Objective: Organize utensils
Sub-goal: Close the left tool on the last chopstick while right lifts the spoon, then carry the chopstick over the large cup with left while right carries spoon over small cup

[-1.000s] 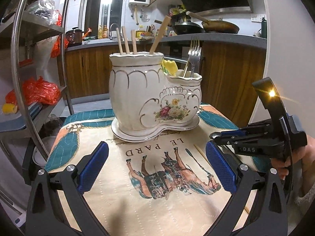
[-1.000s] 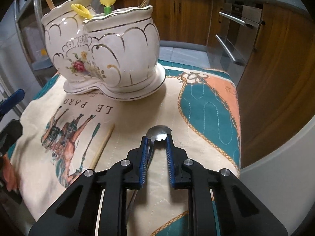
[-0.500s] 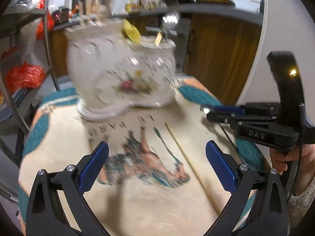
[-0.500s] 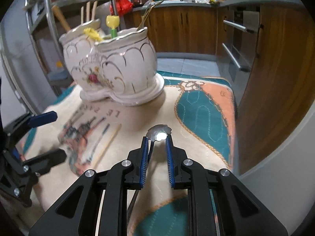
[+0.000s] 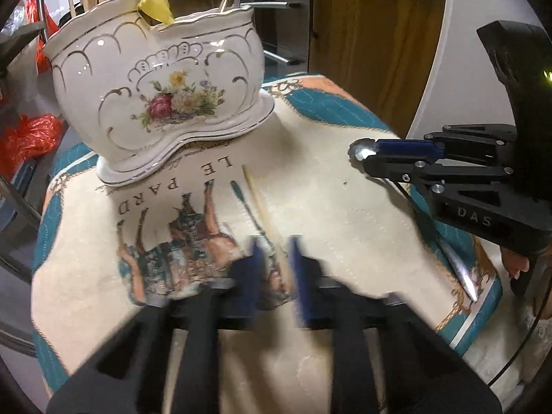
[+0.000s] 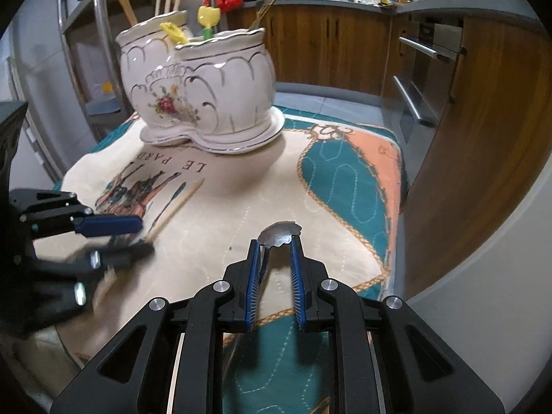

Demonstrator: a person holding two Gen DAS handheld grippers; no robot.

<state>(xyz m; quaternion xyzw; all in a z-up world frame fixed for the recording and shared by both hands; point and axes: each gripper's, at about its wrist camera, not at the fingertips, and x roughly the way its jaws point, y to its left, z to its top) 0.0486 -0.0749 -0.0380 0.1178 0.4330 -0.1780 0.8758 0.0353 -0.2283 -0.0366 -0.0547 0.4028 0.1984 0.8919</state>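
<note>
Left wrist view shows the left hand-held gripper (image 5: pixel 274 265), low in the frame, with jaws that have just been closing around the chopstick (image 5: pixel 257 196) lying on the cloth (image 5: pixel 345 214) of the tabletop; blur hides whether the pads already pinch it. At right, the right hand-held gripper (image 5: pixel 360 153) is nearly closed on a spoon (image 5: pixel 459 269), bowl poking past the tips. The holder (image 5: pixel 165 79) stands upper left, well apart. To do this well, I judge the pinch should be firm before lifting, then the stick tipped upright over the taller compartment with the other chopsticks.
</note>
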